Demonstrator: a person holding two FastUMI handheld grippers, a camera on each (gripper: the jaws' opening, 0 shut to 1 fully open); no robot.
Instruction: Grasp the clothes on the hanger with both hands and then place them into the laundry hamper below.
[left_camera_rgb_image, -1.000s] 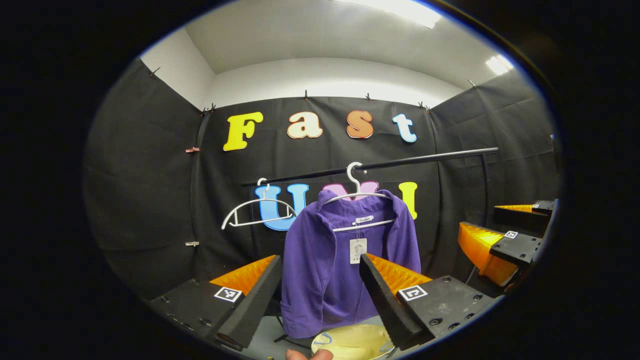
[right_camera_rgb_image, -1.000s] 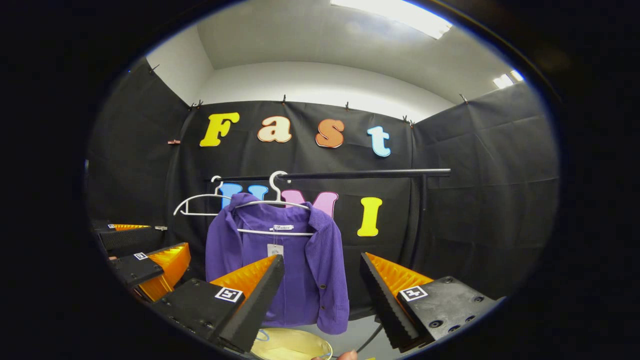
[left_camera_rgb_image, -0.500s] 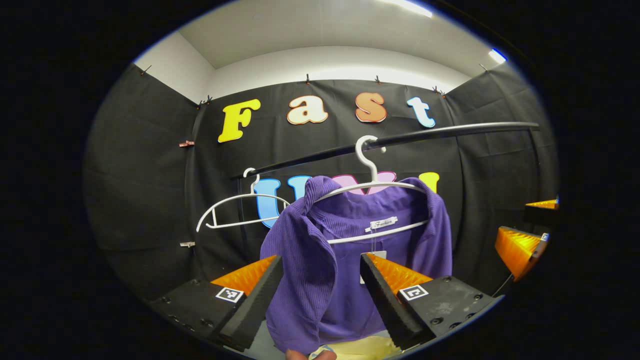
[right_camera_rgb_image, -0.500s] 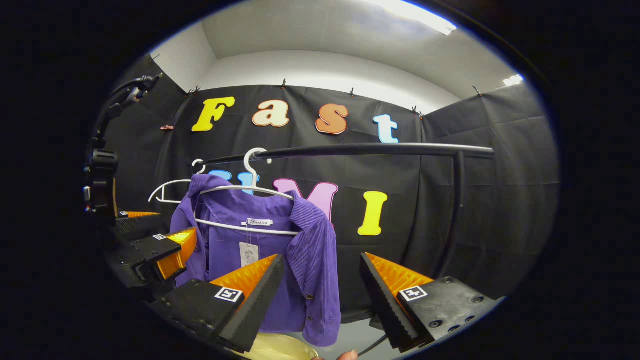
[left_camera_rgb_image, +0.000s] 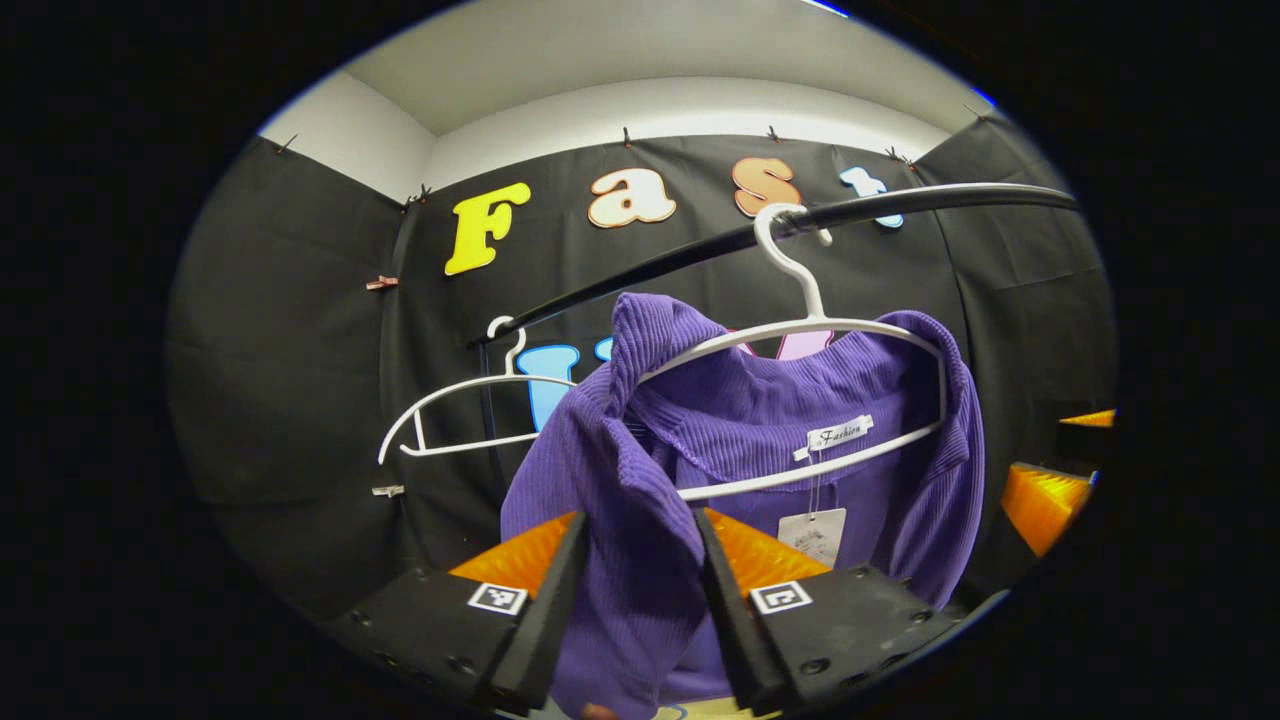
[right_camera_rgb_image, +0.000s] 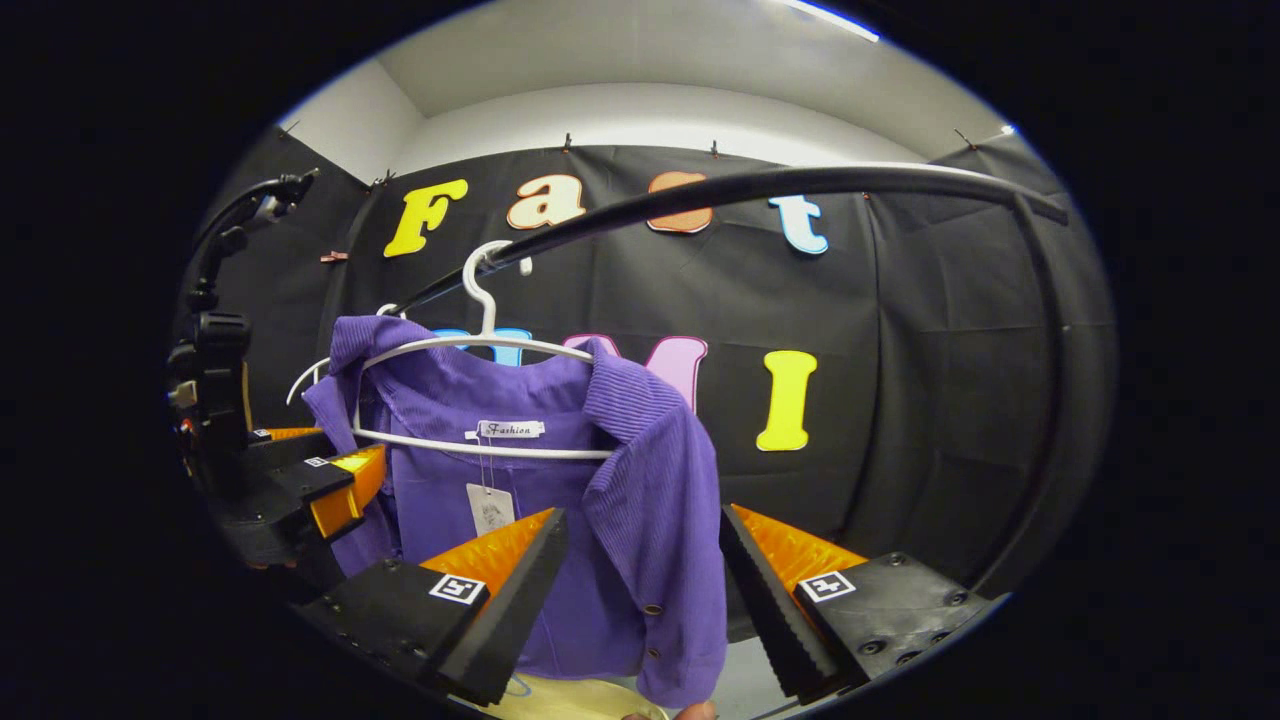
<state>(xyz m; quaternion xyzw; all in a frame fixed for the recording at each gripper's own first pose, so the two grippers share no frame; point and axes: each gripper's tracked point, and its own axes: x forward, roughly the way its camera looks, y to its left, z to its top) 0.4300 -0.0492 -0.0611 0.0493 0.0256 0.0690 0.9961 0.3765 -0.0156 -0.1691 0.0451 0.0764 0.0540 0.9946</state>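
While hanging on the white hanger (left_camera_rgb_image: 800, 330) from the rail (left_camera_rgb_image: 700, 255), purple jacket (left_camera_rgb_image: 640, 520) sits between left gripper (left_camera_rgb_image: 628, 600) fingers, narrowed around its front edge, contact unclear. Right gripper (right_camera_rgb_image: 640, 590) spread wide around the other edge. Risks dragging hanger along; hamper (right_camera_rgb_image: 580, 698) below.

Both grippers nearer purple shirt (left_camera_rgb_image: 640, 520)

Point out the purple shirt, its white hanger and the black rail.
purple shirt (left_camera_rgb_image: 640, 520), left gripper view, front panel between the jaws.
white hanger (right_camera_rgb_image: 478, 290), right gripper view, hook neck.
black rail (right_camera_rgb_image: 800, 182), right gripper view, mid-bar.
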